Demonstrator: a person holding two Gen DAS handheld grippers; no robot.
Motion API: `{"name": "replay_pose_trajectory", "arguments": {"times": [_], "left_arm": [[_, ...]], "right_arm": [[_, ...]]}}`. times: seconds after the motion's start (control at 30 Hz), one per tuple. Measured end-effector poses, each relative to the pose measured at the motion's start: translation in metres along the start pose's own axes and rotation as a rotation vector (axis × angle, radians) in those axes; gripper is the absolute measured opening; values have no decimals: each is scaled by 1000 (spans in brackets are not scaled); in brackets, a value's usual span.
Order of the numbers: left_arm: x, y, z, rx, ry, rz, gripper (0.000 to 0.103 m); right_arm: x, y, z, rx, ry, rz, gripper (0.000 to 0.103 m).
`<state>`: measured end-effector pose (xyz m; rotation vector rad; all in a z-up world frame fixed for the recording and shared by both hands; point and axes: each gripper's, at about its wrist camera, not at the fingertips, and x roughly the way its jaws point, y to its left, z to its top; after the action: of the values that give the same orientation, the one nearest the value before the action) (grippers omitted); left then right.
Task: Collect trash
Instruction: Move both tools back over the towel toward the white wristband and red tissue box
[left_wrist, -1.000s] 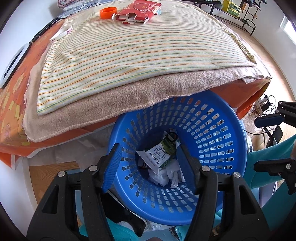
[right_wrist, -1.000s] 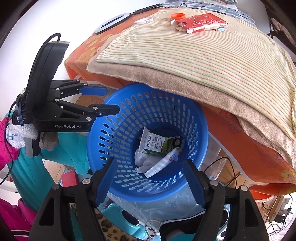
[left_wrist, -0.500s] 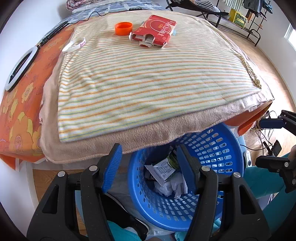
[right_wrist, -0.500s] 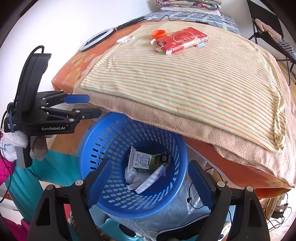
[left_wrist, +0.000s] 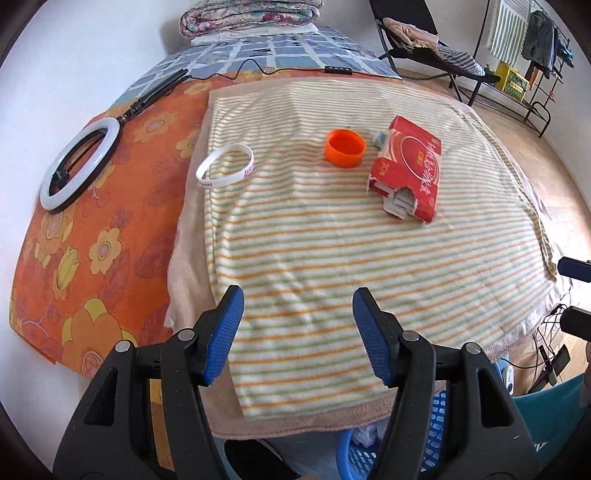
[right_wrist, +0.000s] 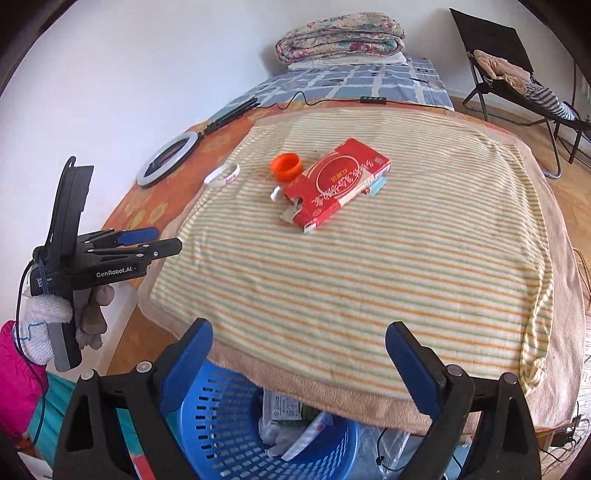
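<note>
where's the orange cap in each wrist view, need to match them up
Left wrist view: the orange cap sits upper centre on the striped blanket, just left of the red box.
Right wrist view: the cap lies upper centre, left of the box.
Shared landmark: the white wristband, left of the cap in both.

The left gripper (left_wrist: 297, 332) hung over the near edge of the striped towel (left_wrist: 332, 251), its blue-padded jaws spread wide with nothing between them. Farther along the towel lay an orange cap (left_wrist: 345, 148), just beside a torn red carton (left_wrist: 408, 176), and a white wristband (left_wrist: 225, 170). Below the towel's edge peeked the blue basket (left_wrist: 369, 458).
</note>
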<state>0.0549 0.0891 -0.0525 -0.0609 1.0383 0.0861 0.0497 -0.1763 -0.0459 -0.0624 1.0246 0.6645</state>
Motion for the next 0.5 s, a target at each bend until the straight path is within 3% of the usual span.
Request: {"name": "replay_pose_trajectory", "arguments": {"times": [0.13, 0.5], "left_arm": [[13, 18, 26, -36, -19, 5, 63], [58, 42, 71, -36, -22, 28, 63]], "right_arm": [[18, -12, 29, 85, -9, 41, 96], [79, -33, 89, 320, -22, 21, 96]]}}
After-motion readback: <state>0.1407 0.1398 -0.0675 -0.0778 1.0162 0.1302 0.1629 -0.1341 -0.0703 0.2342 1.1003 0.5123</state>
